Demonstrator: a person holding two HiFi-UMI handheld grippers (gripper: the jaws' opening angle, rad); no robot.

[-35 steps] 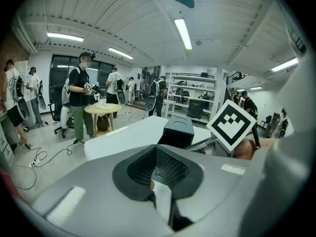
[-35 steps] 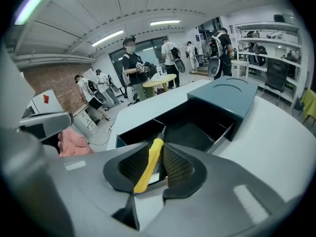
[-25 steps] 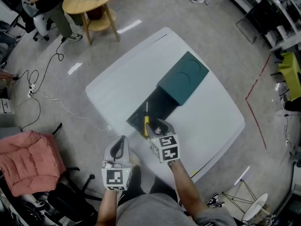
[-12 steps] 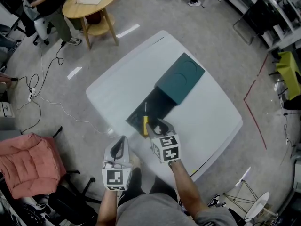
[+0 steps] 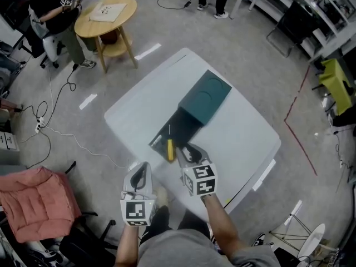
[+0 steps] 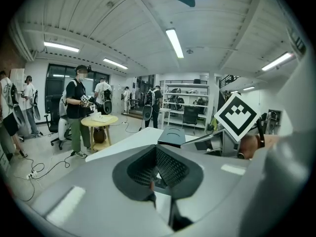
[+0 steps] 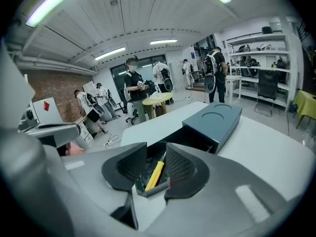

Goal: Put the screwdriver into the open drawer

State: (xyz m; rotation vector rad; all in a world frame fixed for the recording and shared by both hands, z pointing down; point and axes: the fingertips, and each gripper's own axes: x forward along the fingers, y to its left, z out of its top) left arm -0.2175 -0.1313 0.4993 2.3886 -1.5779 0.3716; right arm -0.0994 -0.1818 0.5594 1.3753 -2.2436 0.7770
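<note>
White table (image 5: 233, 143): one. Dark teal drawer cabinet (image 5: 204, 98): one, with one open drawer (image 5: 186, 124). Yellow-handled screwdriver (image 5: 169, 149): one. Round wooden side table (image 5: 89, 21), upper left: one. Pink cushion (image 5: 33, 196), lower left: one.
</note>
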